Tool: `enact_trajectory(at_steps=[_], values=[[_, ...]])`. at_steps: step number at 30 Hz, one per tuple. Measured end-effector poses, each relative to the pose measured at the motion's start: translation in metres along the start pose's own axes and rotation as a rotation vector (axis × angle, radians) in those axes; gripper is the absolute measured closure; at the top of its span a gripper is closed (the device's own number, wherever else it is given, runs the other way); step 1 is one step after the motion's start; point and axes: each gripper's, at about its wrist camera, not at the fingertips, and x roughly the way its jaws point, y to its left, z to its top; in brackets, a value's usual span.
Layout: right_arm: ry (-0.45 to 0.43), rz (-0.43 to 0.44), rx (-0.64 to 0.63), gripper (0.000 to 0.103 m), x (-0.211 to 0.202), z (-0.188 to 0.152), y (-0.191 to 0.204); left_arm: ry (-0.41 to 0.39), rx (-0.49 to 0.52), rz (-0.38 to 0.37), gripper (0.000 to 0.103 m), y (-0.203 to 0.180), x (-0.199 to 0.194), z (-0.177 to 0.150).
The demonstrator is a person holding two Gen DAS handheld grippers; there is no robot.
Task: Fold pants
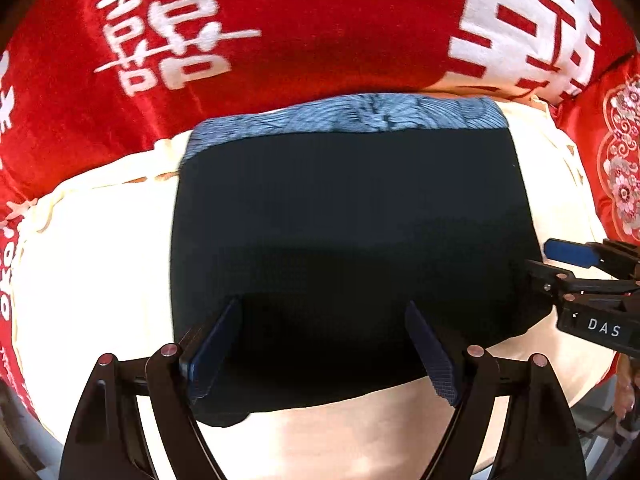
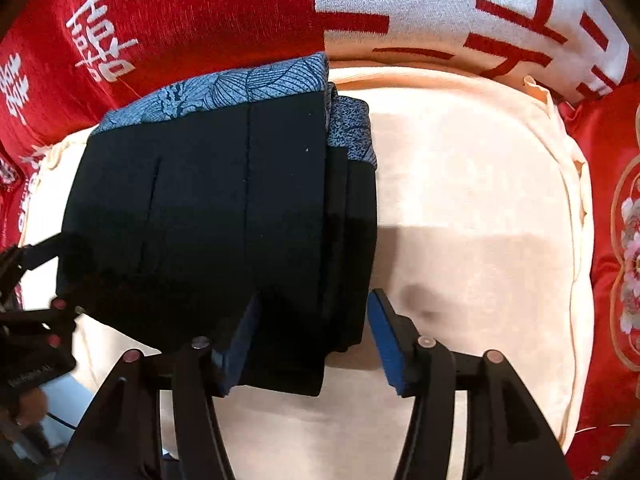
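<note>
The dark pants (image 1: 348, 248), folded into a compact stack with a blue patterned lining showing along the far edge, lie on a cream cushion (image 2: 480, 220) backed by a red blanket (image 1: 320, 32) with white characters. The left tongs (image 1: 324, 344) stand wide open over the stack's near edge, gripping nothing. The right tongs (image 2: 312, 340) are also open, straddling the stack's right edge.

Bright, warm light; strong fisheye bending and dark vignetting at the edges, soft shadows, slight blur near corners.
</note>
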Motion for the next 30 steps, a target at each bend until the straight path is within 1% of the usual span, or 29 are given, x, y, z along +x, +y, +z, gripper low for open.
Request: enact_trajectory(at_steps=[1, 3, 6, 10, 12, 13, 17, 21, 24, 26, 30], values=[[0.000, 0.002, 0.002, 0.043, -0.001, 0.000, -0.001, 0.001, -0.007, 0.001, 0.018, 0.005, -0.001, 0.001], [0.001, -0.001, 0.007, 0.040, -0.002, -0.002, -0.001, -0.002, -0.022, 0.000, 0.018, 0.015, -0.003, 0.002], [-0.001, -0.007, 0.012, 0.040, -0.005, -0.005, 0.000, -0.015, -0.037, 0.013, 0.018, 0.028, -0.006, 0.004], [0.000, -0.012, 0.024, 0.040, -0.009, -0.015, 0.004, -0.010, -0.070, 0.023, 0.018, 0.045, -0.004, 0.006], [0.007, -0.010, 0.041, 0.036, -0.012, -0.019, 0.001, -0.011, -0.087, 0.038, 0.018, 0.054, -0.002, 0.007], [0.009, -0.013, 0.049, 0.036, -0.013, -0.021, -0.001, -0.014, -0.093, 0.047, 0.018, 0.058, -0.002, 0.008], [0.012, 0.022, 0.096, 0.035, -0.018, -0.026, -0.011, -0.016, -0.125, 0.066, 0.018, 0.078, 0.000, 0.012], [0.021, 0.050, 0.143, 0.035, -0.016, -0.029, -0.022, 0.011, -0.169, 0.030, 0.018, 0.096, 0.007, 0.013], [0.020, 0.051, 0.138, 0.035, -0.018, -0.028, -0.029, 0.027, -0.185, 0.005, 0.018, 0.102, 0.012, 0.014], [0.018, 0.046, 0.128, 0.035, -0.019, -0.029, -0.028, 0.025, -0.189, -0.008, 0.018, 0.104, 0.012, 0.015], [0.014, 0.057, 0.131, 0.035, -0.022, -0.027, -0.031, 0.017, -0.215, -0.057, 0.018, 0.118, 0.011, 0.019]])
